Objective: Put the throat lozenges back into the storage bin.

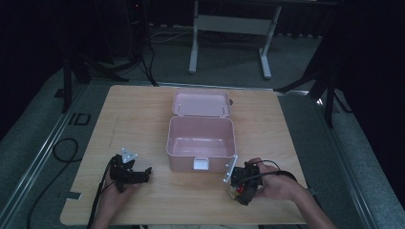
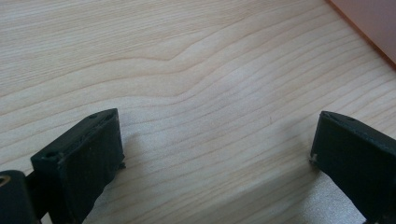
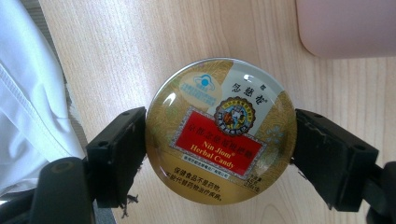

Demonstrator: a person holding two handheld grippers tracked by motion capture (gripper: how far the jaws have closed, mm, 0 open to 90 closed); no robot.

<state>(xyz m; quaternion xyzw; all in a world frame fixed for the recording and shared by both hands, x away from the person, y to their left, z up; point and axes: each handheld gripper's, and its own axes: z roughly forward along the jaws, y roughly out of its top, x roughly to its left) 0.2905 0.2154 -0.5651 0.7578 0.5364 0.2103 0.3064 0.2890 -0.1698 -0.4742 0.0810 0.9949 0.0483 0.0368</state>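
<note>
A round gold candy tin [image 3: 220, 130] with a red label sits between the two black jaws of my right gripper [image 3: 219, 154], which press on its left and right sides just above the wooden table. In the high view that right gripper [image 1: 242, 188] is near the front right corner of an open pink box [image 1: 201, 143], whose lid [image 1: 201, 103] leans back. My left gripper [image 1: 143, 174] rests at the front left of the box, pointing toward it. Its jaws stand wide apart over bare wood [image 2: 210, 107] with nothing between them.
The pink box corner [image 3: 345, 28] lies close beyond the tin. A white sleeve [image 3: 28, 102] hangs at the table's front edge. Cables trail off the table's front left [image 1: 98, 200]. Desk legs [image 1: 193, 47] stand on the floor beyond the table.
</note>
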